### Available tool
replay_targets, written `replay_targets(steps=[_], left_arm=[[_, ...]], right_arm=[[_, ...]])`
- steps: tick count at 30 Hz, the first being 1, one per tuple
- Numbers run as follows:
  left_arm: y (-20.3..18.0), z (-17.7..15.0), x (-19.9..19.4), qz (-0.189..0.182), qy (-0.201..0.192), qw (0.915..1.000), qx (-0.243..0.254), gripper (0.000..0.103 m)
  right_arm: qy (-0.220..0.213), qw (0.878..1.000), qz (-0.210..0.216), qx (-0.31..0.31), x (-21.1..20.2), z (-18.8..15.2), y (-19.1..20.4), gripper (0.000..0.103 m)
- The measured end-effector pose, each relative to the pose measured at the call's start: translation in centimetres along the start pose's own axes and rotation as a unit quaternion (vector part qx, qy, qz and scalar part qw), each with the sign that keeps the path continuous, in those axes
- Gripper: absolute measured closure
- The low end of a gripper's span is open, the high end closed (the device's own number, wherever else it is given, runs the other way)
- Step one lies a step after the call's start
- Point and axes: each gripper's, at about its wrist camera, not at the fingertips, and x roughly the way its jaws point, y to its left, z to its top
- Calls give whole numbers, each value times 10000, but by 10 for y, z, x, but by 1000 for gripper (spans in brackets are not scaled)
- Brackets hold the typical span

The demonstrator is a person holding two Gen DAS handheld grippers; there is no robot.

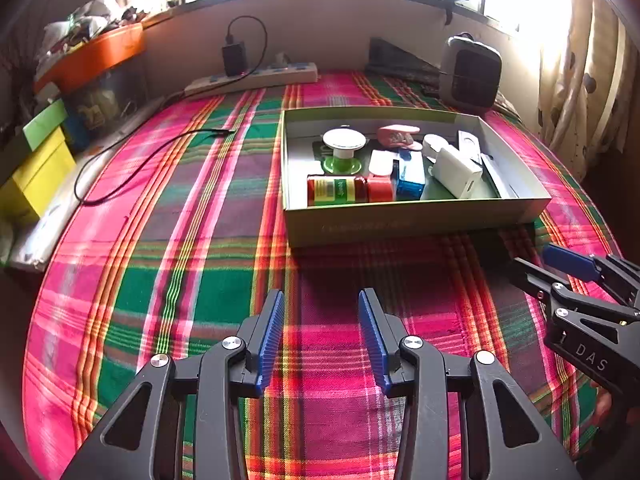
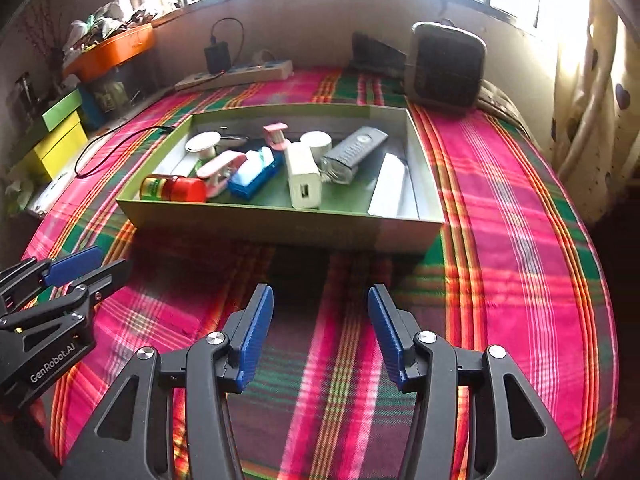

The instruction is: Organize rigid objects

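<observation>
Left gripper (image 1: 321, 336) and right gripper (image 2: 321, 332) angled down over plaid cloth (image 1: 200, 240), jaws apart, empty; box (image 2: 280, 224) beyond.

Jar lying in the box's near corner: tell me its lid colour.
Red lid on the green-labelled jar; clearest in the right wrist view.

Left wrist view: mounted behind left gripper (image 1: 321, 336), angled down and forward across plaid cloth (image 1: 192, 240), facing shallow box (image 1: 416, 222) from its near left, window wall beyond. Right wrist view: mounted behind right gripper (image 2: 321, 332), same downward tilt, facing box (image 2: 280, 224) more squarely and somewhat nearer. Shared by both: box, cloth, power strip (image 1: 256, 76) and heater (image 1: 470, 72) behind box. Right gripper (image 1: 560, 272) at right edge of left view; left gripper (image 2: 76, 272) at left edge of right view.
</observation>
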Motion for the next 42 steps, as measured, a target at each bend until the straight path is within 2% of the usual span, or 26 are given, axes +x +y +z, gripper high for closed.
replay_targets(steps=[7,13,15,17,19,27,31,42], left_arm=[[-1,-6,7,37,116,9999,-2,65],[-4,-8,7,162,29,9998,-58,64],[-6,-9,7,200,-29,9998,-48,64],[-5,-8,7,164,-25,9998,-134,63],[-4,-8,7,165,-24,9997,-158,62],[-5,-8,8,163,-21,9997,-172,60],[-10,-7,10,59,-1,10000,-73,48],[-10,-7,10,43,-2,10000,-75,48]], right_arm=[[172,9997,-144,135,2,-12,-9,52],[150,9994,-288,96,0,-15,-9,52],[150,9994,-301,88,0,-15,-9,49],[139,9992,-357,105,0,-15,-10,39],[133,9989,-404,184,1,-15,-14,35],[115,9990,-388,189,2,-15,-16,34],[114,9990,-381,193,2,-15,-16,34],[113,9990,-383,191,3,-15,-16,34]])
